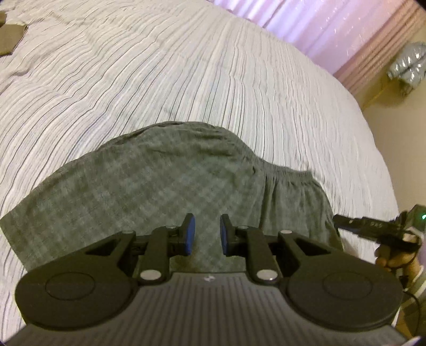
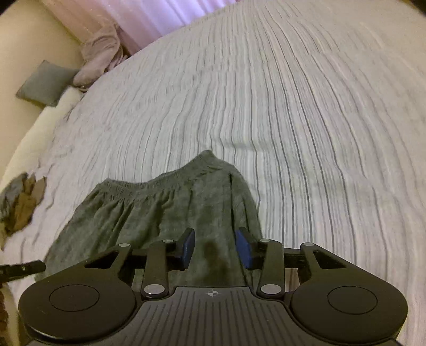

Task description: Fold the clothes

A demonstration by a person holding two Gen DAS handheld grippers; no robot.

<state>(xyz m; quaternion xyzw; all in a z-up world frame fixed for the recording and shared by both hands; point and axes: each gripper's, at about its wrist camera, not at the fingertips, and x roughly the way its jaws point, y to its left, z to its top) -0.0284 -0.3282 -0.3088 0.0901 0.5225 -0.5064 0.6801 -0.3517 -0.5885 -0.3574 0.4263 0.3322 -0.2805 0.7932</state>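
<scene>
A pair of grey checked shorts point(image 1: 159, 183) with an elastic waistband lies on the striped bedspread point(image 1: 159, 66), partly folded over itself. My left gripper point(image 1: 207, 234) is open and empty, just above the near part of the shorts. In the right wrist view the same shorts point(image 2: 170, 213) lie with the waistband to the far left. My right gripper point(image 2: 216, 247) is open and empty above their near right edge. The right gripper also shows at the right edge of the left wrist view point(image 1: 372, 226), held in a hand.
Brown folded fabric point(image 1: 10, 34) lies at the far left of the bed. A crumpled pile of brown and grey clothes point(image 2: 21, 205) lies on the bed's left side. A grey cushion point(image 2: 45, 82) and pink curtains point(image 2: 149, 16) are beyond the bed edge.
</scene>
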